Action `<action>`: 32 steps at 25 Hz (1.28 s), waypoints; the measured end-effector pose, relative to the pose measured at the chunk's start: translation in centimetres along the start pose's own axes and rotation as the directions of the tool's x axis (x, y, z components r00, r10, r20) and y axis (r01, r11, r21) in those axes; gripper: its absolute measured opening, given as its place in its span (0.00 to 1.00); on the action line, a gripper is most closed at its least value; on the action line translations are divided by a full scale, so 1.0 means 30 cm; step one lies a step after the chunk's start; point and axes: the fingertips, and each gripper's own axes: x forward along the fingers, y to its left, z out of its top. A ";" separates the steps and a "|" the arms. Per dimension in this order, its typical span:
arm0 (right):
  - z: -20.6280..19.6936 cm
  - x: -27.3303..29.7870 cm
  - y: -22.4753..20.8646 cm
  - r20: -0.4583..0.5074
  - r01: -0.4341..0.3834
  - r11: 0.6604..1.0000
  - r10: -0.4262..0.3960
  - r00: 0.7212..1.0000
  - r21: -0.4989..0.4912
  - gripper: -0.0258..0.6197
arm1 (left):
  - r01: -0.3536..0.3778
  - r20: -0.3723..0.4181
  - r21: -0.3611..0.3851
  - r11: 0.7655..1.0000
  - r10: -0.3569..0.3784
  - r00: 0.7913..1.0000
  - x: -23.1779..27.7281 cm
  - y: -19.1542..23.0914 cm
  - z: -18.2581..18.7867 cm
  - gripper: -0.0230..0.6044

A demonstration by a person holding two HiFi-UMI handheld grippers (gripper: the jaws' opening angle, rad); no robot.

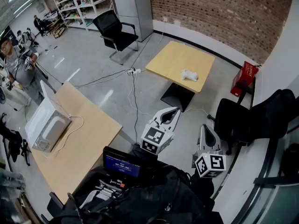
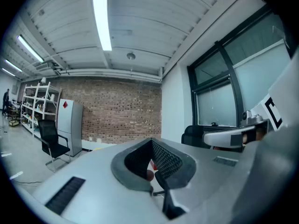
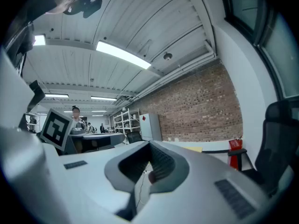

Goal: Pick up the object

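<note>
— What sits nearest?
— At six o'clock there's a black bag [image 1: 163, 199]. Just left of it is a lit screen [image 1: 122, 165], glowing blue.

— And the tools?
— Just beyond the bag. The left gripper [image 1: 172, 111] and the right gripper [image 1: 206, 129] are side by side, not touching. Both are held level above the grey floor and point toward twelve to one o'clock. Each gripper's own view shows its jaws pressed together with nothing between them.

— What flanks them?
— At nine o'clock, a long wooden table [image 1: 88, 143] carries a white microwave oven [image 1: 46, 127], its cord trailing across the top. At three o'clock stands a black armchair [image 1: 247, 118].

— Where is the thing to pick up?
— Well apart from both grippers, at about one o'clock from the left one. It's a small white object [image 1: 189, 74] lying on a small wooden table [image 1: 173, 62], toward that table's right edge. It's lumpy, and I can't tell what it is.

— Farther out?
— A red box [image 1: 246, 77] stands by the wall at two o'clock. A white power strip [image 1: 133, 71] lies on the floor at eleven, just beside the small table's left corner. Beyond that is a black office chair [image 1: 117, 31]. Behind it all are a brick wall [image 1: 219, 13] at twelve to one, shelves [image 1: 81, 3] at ten to eleven, and a person [image 1: 18, 64] at nine to ten.
</note>
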 end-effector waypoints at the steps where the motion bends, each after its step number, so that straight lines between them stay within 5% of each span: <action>1: -0.004 0.002 -0.007 -0.004 -0.005 1.000 0.005 1.000 -0.002 0.05 | -0.002 0.000 -0.002 1.000 0.002 1.000 0.008 -0.003 -0.003 0.03; 21: -0.052 0.092 -0.023 -0.037 -0.084 0.995 0.086 0.996 0.048 0.05 | -0.068 -0.040 -0.027 0.997 0.067 0.997 0.038 0.058 -0.057 0.03; 32: -0.017 0.255 -0.016 -0.042 -0.078 0.997 0.079 0.996 0.030 0.05 | -0.012 -0.026 -0.049 0.999 0.011 1.000 0.148 0.172 -0.027 0.03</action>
